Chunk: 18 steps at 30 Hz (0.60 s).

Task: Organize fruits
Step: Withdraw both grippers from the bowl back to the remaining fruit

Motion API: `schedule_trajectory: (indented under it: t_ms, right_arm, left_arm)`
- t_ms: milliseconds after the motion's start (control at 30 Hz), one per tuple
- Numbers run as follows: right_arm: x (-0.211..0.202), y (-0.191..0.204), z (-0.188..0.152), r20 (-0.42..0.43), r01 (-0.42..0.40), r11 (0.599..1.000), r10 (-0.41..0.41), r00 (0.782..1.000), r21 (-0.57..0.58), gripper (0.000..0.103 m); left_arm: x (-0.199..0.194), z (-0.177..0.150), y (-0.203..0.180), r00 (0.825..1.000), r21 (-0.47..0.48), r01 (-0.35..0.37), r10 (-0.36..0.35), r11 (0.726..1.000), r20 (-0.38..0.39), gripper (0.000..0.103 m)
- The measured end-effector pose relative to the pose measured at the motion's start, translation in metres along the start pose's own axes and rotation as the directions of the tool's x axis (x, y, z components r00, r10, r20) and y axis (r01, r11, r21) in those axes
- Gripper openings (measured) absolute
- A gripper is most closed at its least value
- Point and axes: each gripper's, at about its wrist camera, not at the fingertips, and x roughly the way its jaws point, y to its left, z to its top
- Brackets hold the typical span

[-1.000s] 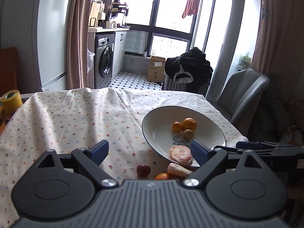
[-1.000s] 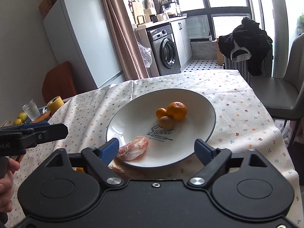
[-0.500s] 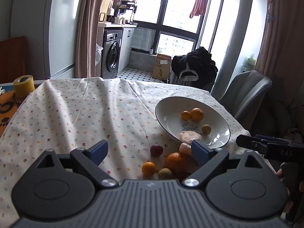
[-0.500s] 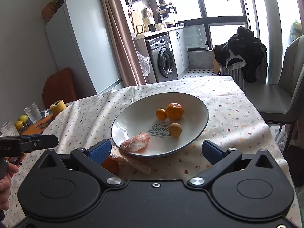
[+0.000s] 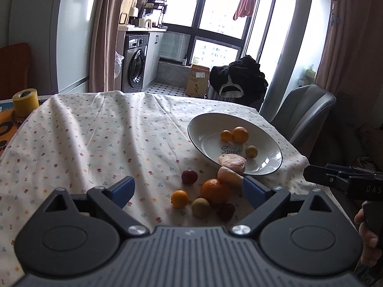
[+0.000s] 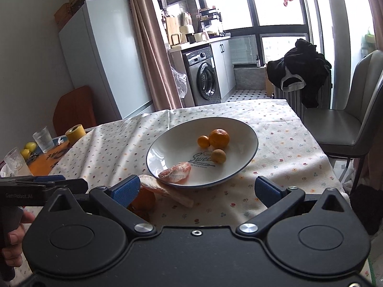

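Note:
A white plate [image 5: 268, 167] [image 6: 249, 131] sits on the floral tablecloth and holds a big orange [image 5: 240, 134] [image 6: 219, 138], a small orange [image 5: 226, 135], a yellow-brown round fruit [image 5: 251, 151] [image 6: 218, 156] and a pink peeled piece [image 5: 231, 162] [image 6: 176, 172]. On the cloth in front of the plate lie an orange [image 5: 215, 190], a small orange [image 5: 179, 198], a brownish fruit [image 5: 200, 207], two dark red fruits [image 5: 189, 176] and a pale peeled piece [image 5: 229, 176] [image 6: 167, 189]. My left gripper [image 5: 189, 189] is open above these loose fruits. My right gripper [image 6: 196, 186] is open and empty before the plate.
A yellow tape roll [image 5: 25, 101] stands at the table's far left, with glasses [image 6: 44, 138] and yellow fruit [image 6: 30, 146] beside it. A grey chair [image 5: 301, 114] stands at the right edge. A fridge, washing machine and clothes-draped radiator are behind the table.
Both grippers have pulled back from the plate. The loose fruits now show between my left fingers. One round fruit in the plate has rolled toward its near side.

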Motion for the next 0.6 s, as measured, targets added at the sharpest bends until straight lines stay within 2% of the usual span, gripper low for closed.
schedule_trajectory:
  t_ms: [233, 333, 400, 567, 600]
  right_arm:
    - [0.004, 0.009, -0.006, -0.055, -0.003, 1.0, 0.003, 0.998, -0.015, 0.103]
    - [0.005, 0.015, -0.011, -0.071, -0.025, 0.999, 0.023, 0.997, -0.025, 0.1]
    - [0.008, 0.019, -0.012, -0.089, -0.05, 0.998, 0.047, 0.995, -0.028, 0.095]
    - [0.022, 0.029, -0.016, -0.147, -0.106, 0.993, 0.097, 0.984, -0.051, 0.073]
    - [0.025, 0.031, -0.017, -0.157, -0.114, 0.992, 0.105, 0.982, -0.054, 0.072]
  left_arm:
    - [-0.002, -0.004, 0.003, 1.0, 0.003, 0.018, -0.018, 1.0, -0.01, 0.09]
    - [-0.001, -0.006, 0.006, 1.0, 0.007, 0.015, -0.015, 1.0, -0.017, 0.082]
    - [0.001, -0.008, 0.01, 0.999, -0.007, 0.022, -0.022, 1.0, -0.029, 0.07]
    - [0.008, -0.012, 0.016, 0.998, -0.024, 0.03, -0.031, 0.999, -0.052, 0.059]
    - [0.009, -0.013, 0.017, 0.998, -0.026, 0.035, -0.036, 0.999, -0.054, 0.058]
